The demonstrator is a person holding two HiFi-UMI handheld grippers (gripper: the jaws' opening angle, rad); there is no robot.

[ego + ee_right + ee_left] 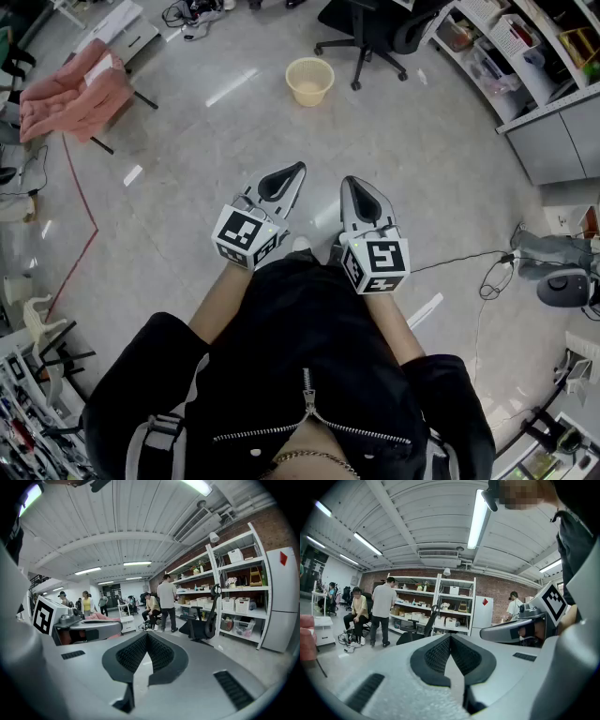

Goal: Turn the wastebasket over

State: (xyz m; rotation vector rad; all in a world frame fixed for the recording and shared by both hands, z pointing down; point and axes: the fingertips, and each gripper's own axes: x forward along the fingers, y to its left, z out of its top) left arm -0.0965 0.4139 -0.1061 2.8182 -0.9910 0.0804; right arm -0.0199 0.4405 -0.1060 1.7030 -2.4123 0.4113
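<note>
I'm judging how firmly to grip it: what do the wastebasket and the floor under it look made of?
Wastebasket: probably thin plastic, cream and matte. Its wall shows a moulded open lattice.
Floor: hard, grey, speckled and glossy, with streaks of reflected light. It could be polished concrete or vinyl; the look leaves that open.

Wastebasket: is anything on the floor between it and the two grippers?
Nothing visible. In the head view only bare floor lies between the left gripper, the right gripper and the wastebasket. The office chair stands beyond it to the right, off the path.
</note>
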